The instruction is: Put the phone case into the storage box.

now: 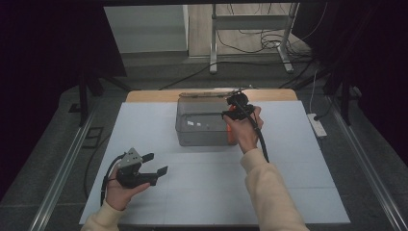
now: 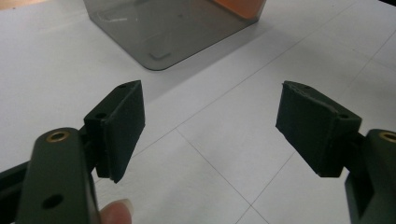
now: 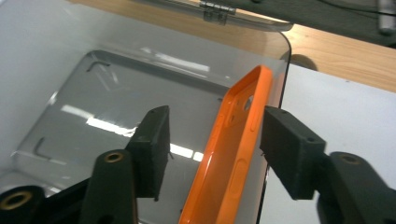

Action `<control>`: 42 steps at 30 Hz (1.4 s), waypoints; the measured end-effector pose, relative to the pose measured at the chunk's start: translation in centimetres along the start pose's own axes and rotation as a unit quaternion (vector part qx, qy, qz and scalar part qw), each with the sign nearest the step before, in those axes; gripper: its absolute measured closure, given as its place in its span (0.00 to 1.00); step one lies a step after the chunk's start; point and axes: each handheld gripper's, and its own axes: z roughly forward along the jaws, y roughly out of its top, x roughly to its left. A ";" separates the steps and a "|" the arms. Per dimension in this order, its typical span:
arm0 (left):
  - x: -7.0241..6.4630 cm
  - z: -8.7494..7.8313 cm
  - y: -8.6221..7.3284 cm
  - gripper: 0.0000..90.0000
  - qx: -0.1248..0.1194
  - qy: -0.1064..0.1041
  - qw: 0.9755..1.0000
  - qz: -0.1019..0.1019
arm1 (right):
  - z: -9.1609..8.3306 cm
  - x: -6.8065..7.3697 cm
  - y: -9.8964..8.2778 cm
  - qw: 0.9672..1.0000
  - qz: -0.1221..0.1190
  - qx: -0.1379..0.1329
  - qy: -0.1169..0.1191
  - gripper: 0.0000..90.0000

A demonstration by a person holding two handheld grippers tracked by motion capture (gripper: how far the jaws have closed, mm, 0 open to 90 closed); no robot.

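At the left, the left gripper [image 1: 153, 163] is held just above the white table surface [image 1: 202, 192], well apart from the work. Its fingers [image 2: 122, 126] are spread wide with nothing between them, as is seen in the left gripper view, where bare table lies between the pads and the corner of the smoky, transparent rectangular plastic box [image 2: 173, 28] is seen ahead of them. This hand is probably kept idle and ready, so that the other is left free to work.

Toward the middle, the open box [image 1: 199, 126] is stood on the table, its clear hinged lid [image 3: 215, 11] folded back beyond the far wall.

At the right, the right gripper [image 1: 230, 115] is hung over the box's right end. An orange, slim plastic phone case [image 3: 233, 149] is stood on its long edge inside the box, leaned against the right wall. It lies between the right gripper's fingers [image 3: 289, 149]; a gap is seen on the left-hand side, and the right-hand pad lies close beside it without clamping. The jaws are parted, so the case is judged to have been released, propped by the wall so that it is kept upright.
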 end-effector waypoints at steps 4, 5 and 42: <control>0.0 0.1 0.0 0.26 0.003 0.001 1.000 -0.004 | -0.4 -0.9 -0.4 1.000 0.000 -0.004 0.021 0.42; 0.0 0.1 0.0 0.26 0.003 0.001 1.000 -0.004 | -0.6 -1.1 -0.5 1.000 -0.001 -0.008 0.028 0.41; -0.2 0.7 -0.3 0.25 0.017 0.009 1.000 -0.004 | -8.7 -5.4 -11.7 0.970 -0.077 -0.128 0.190 0.27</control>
